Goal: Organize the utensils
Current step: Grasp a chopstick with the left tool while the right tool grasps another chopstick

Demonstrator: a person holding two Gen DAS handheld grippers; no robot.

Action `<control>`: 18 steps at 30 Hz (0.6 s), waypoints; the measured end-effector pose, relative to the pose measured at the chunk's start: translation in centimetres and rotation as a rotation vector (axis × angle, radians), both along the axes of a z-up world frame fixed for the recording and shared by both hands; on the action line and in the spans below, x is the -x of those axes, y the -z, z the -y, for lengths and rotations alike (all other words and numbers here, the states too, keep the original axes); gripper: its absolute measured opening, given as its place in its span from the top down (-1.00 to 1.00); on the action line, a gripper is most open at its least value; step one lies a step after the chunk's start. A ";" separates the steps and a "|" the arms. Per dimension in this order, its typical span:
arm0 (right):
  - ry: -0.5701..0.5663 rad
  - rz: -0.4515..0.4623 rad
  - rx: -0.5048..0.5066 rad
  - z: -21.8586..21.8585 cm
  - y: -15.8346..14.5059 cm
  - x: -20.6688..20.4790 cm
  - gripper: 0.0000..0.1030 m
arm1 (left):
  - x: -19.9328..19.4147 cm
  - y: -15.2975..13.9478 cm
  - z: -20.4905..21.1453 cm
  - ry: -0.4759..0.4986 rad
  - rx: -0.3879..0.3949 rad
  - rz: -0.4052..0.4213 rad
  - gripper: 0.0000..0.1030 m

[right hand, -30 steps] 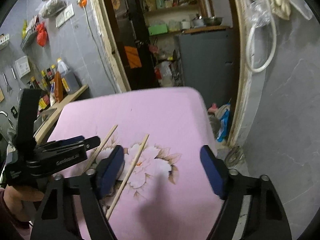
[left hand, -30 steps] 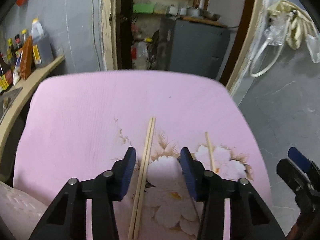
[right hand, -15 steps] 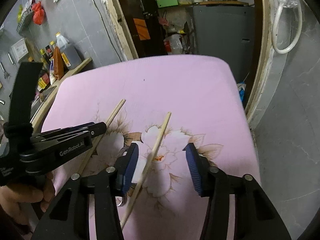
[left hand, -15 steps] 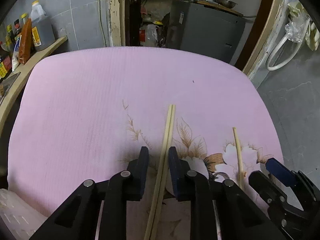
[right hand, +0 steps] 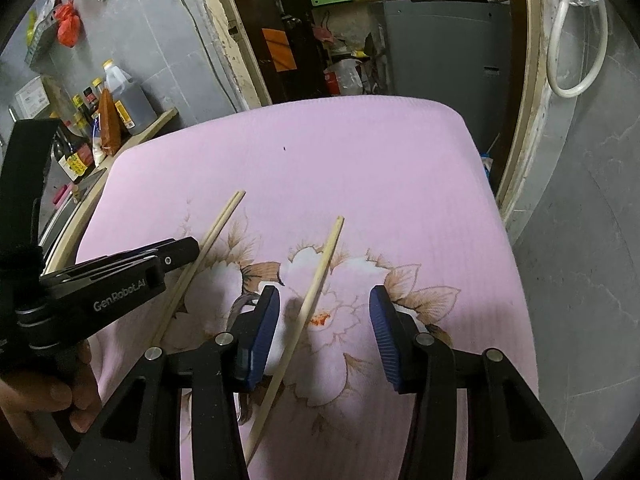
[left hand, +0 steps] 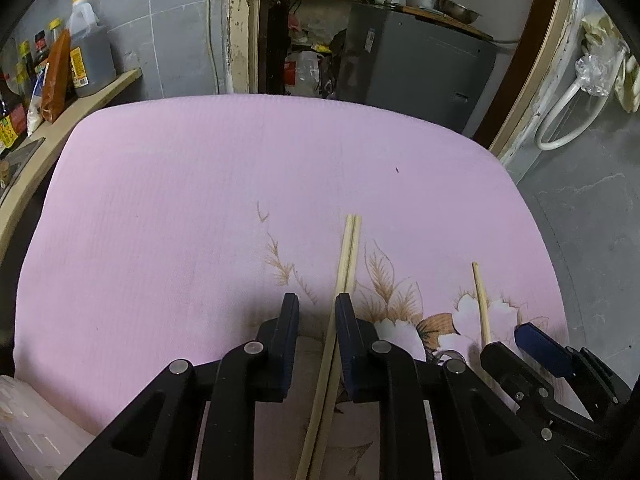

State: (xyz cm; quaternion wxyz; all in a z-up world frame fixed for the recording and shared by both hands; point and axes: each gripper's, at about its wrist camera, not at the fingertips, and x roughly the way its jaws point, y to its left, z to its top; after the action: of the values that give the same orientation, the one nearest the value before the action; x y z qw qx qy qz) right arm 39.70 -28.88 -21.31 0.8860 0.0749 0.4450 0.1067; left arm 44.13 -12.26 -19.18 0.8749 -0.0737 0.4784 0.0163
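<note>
L tongs (left hand: 316, 312) nearly closed round paired chopsticks (left hand: 347, 256) on pink worktop (left hand: 200, 200); R tongs (right hand: 324, 312) half-open astride single chopstick (right hand: 320, 272), not gripping.

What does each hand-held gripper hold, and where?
Nothing yet. The chopstick pair lies between the open jaws of the left hand-held gripper; the single chopstick between those of the right hand-held gripper.

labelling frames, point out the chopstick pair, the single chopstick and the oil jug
chopstick pair (left hand: 349, 248), left wrist view, upper shafts
single chopstick (right hand: 320, 270), right wrist view, mid shaft
oil jug (left hand: 91, 58), left wrist view, body
</note>
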 end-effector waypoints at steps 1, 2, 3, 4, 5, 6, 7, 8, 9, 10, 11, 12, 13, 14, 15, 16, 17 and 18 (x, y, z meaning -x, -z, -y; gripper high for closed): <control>0.002 -0.002 0.005 0.0 0.0 -0.1 0.28 | 0.0 0.0 0.0 0.002 -0.001 -0.001 0.64; 0.003 -0.003 0.008 -0.1 0.0 -0.2 0.30 | -0.1 0.0 0.1 0.006 -0.003 -0.002 0.64; 0.005 -0.006 0.011 -0.2 0.1 -0.3 0.30 | -0.1 0.0 0.2 0.013 -0.006 -0.004 0.64; 0.005 -0.008 0.014 -0.4 0.1 -0.5 0.30 | -0.2 0.0 0.1 0.017 -0.008 -0.004 0.64; 0.004 -0.009 0.018 -0.5 0.1 -0.6 0.30 | -0.2 0.0 0.1 0.022 -0.008 -0.006 0.64; 0.002 -0.011 0.022 -0.7 0.1 -0.7 0.30 | -0.2 0.0 0.1 0.027 -0.005 -0.008 0.64; 0.000 -0.013 0.029 -1.0 0.1 -0.8 0.30 | -0.2 0.0 0.1 0.030 -0.002 -0.010 0.64; -0.003 -0.015 0.034 -1.1 0.1 -0.9 0.31 | -0.2 0.0 0.0 0.035 0.000 -0.013 0.64; -0.006 -0.016 0.039 -1.1 0.1 -0.9 0.31 | -0.1 0.0 0.0 0.039 0.000 -0.015 0.64; -0.007 -0.016 0.043 -1.2 0.1 -0.9 0.32 | 0.0 0.0 0.0 0.043 -0.002 -0.015 0.64; -0.009 -0.019 0.045 -1.2 0.1 -0.8 0.33 | 0.1 0.0 0.0 0.048 -0.005 -0.016 0.64; -0.009 -0.020 0.045 -1.2 0.0 -0.8 0.33 | 0.2 0.0 0.1 0.056 -0.002 -0.017 0.64; -0.010 -0.022 0.045 -1.3 0.0 -0.8 0.34 | 0.3 0.0 0.1 0.066 0.005 -0.021 0.63; -0.012 -0.023 0.048 -1.2 0.0 -0.8 0.34 | 0.3 0.2 0.3 0.078 0.006 -0.039 0.62; -0.013 -0.024 0.050 -1.2 0.0 -0.8 0.35 | 0.5 0.2 0.7 0.094 -0.025 -0.026 0.62; -0.016 -0.025 0.054 -1.2 0.0 -0.7 0.36 | 0.6 0.3 1.0 0.107 -0.050 -0.024 0.62; -0.018 -0.025 0.057 -1.1 0.0 -0.6 0.37 | 0.6 0.3 1.3 0.117 -0.072 -0.021 0.65; -0.019 -0.025 0.058 -1.0 0.0 -0.6 0.37 | 0.6 0.3 1.3 0.112 -0.069 -0.021 0.66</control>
State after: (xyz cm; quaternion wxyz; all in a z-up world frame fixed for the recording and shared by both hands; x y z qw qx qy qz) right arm 40.29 -27.86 -21.30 0.8813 0.0465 0.4593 0.1011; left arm 43.54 -13.53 -19.46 0.8713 -0.0165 0.4903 -0.0152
